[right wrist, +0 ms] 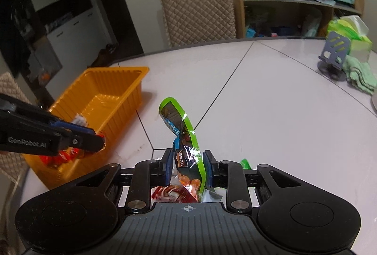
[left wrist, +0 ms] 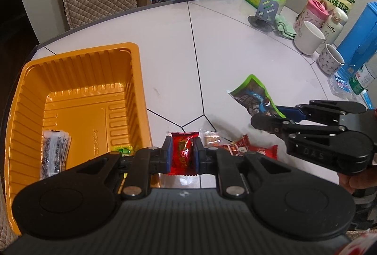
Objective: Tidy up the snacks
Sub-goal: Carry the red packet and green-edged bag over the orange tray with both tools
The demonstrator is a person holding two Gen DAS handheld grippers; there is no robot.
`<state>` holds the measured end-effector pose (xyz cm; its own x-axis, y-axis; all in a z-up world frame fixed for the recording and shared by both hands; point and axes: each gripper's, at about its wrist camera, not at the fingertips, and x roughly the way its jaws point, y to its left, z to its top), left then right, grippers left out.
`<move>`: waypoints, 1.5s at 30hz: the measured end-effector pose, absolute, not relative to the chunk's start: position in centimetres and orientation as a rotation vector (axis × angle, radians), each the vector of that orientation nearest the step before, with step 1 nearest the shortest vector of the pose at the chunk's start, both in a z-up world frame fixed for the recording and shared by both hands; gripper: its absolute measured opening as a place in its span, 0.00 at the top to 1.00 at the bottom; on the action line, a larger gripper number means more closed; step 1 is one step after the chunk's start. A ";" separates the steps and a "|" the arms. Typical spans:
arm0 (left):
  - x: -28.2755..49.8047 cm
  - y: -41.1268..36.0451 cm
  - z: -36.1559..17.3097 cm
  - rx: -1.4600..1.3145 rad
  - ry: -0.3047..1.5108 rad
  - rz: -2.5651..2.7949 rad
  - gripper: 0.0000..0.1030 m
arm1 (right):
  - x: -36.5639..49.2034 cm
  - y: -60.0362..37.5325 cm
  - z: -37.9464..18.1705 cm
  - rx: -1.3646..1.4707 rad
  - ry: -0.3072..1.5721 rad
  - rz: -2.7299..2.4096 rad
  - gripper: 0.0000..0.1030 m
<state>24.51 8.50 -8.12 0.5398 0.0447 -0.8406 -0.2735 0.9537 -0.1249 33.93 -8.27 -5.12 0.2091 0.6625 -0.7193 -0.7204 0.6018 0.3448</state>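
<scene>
Desk (left wrist: 235,47): round, white, dark seam lines. Carries everything; clutter of mugs, bottles and a blue jug sits along its far right edge, well apart from the work.

Orange tray (left wrist: 77,99): deep, ribbed, at the left near the desk's edge. Evidently the collecting bin. Inside it a striped silver packet (left wrist: 55,153) lies against the left wall, and a small green candy (left wrist: 124,150) sits near the right wall.

Green-edged pouch (right wrist: 186,151): largest loose snack. The right hand-held gripper (right wrist: 186,166) is clamped on its lower part; the pouch stands up and curls forward between the blue pads (right wrist: 168,165), off the desk. Gripped low, so the top flops. From the left wrist view the same hand-held gripper (left wrist: 271,113) reaches in from the right, tilted downward, a hand just visible behind it.

Red wrapper (left wrist: 184,152): small sweet, pinched across its middle by the left hand-held gripper (left wrist: 182,153), fully clenched. It points steeply down, just beside the tray's right wall, seemingly poised to carry across the rim.

Remaining pile (left wrist: 245,147): a few red packets on the desk, between the two tools, not yet sorted.

Judgement: both loads head for the tray; the floppy pouch may snag the rim.
</scene>
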 end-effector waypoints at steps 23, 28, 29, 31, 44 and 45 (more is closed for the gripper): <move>16.2 7.0 -4.9 -0.286 0.911 0.192 0.85 | 26.6 -10.5 0.6 0.059 1.006 0.948 0.73; 13.6 7.8 -4.5 -0.295 0.904 0.204 0.85 | 24.3 -9.4 1.4 0.079 1.025 0.961 0.73; 13.1 8.0 -4.4 -0.296 0.903 0.207 0.85 | 23.8 -9.1 1.6 0.081 1.029 0.966 0.73; 12.0 8.5 -4.3 -0.300 0.899 0.211 0.85 | 22.8 -8.4 1.8 0.082 1.036 0.974 0.73; 7.1 12.9 -3.5 -0.314 0.881 0.259 0.85 | 18.5 -2.5 2.4 0.116 1.079 1.032 0.73; 6.9 13.3 -3.5 -0.314 0.880 0.260 0.85 | 18.3 -2.1 2.5 0.119 1.082 1.032 0.73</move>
